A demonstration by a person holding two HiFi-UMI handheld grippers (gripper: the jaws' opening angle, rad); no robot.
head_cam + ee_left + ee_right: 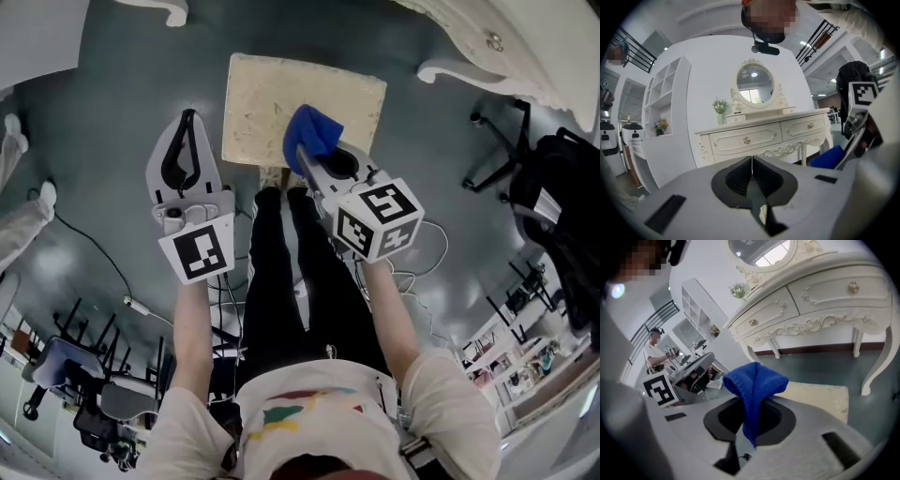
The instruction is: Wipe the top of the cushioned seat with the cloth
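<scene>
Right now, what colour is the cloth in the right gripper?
The cloth is solid blue, clearest in the right gripper view.

— Where did the blue knitted cloth sit?
— Between the right gripper's jaws, above the cream square cushioned seat. The left gripper hung left of that seat, with the white carved dresser behind it.
</scene>
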